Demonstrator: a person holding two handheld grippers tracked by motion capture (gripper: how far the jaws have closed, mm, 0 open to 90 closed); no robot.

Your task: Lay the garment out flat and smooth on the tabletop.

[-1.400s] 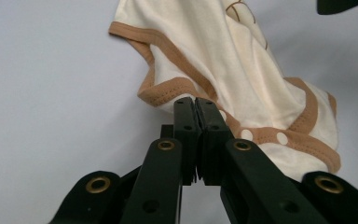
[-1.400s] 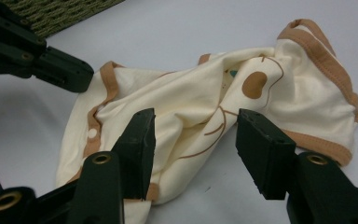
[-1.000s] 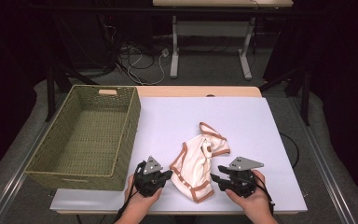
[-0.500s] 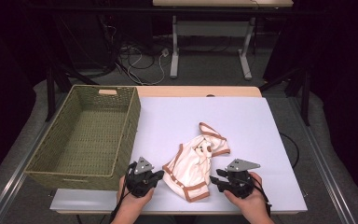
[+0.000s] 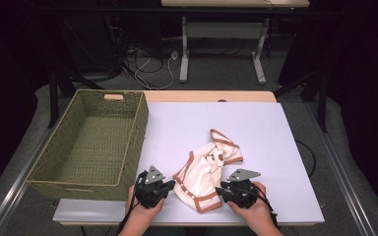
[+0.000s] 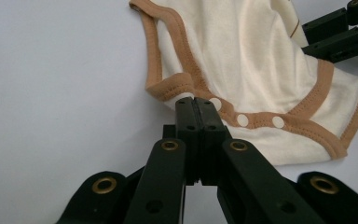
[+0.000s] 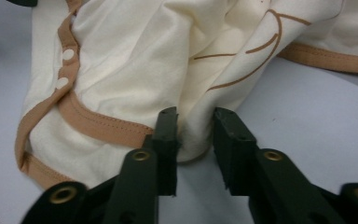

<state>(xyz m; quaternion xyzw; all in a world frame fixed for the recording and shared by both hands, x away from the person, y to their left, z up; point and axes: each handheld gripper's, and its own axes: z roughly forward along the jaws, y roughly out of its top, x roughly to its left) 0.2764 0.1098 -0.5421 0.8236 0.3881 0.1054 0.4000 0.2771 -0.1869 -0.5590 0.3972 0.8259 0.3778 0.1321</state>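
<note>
**Two grips on one garment, the second nearly made**

Two grippers now sit at the near edge of the cream baby bodysuit (image 5: 207, 176), one at each lower corner. Since a second ago the left gripper (image 5: 166, 186) has dragged its corner of the cloth a little toward the person, so the garment lies flatter and closer; the right gripper (image 5: 225, 191) has sunk onto the opposite corner, and its jaws have just been closing with a fold of fabric between them.

Left jaws: fully shut, pinching the brown-trimmed hem (image 6: 192, 99) right at their tips, beside the row of white snaps (image 6: 242, 121). The rest of the bodysuit spreads away ahead of them and to their right.

Right jaws: still partly apart, with a bunched cream fold (image 7: 193, 135) standing in the gap. The left pad seems to touch the cloth; the right pad does not yet press it (so no firm hold here, as I judge it).

Once that second pinch lands, the garment could probably be lifted or spread by both corners. The woven basket (image 5: 128, 142) waits beyond the left jaws on the desk (image 5: 275, 128).
</note>
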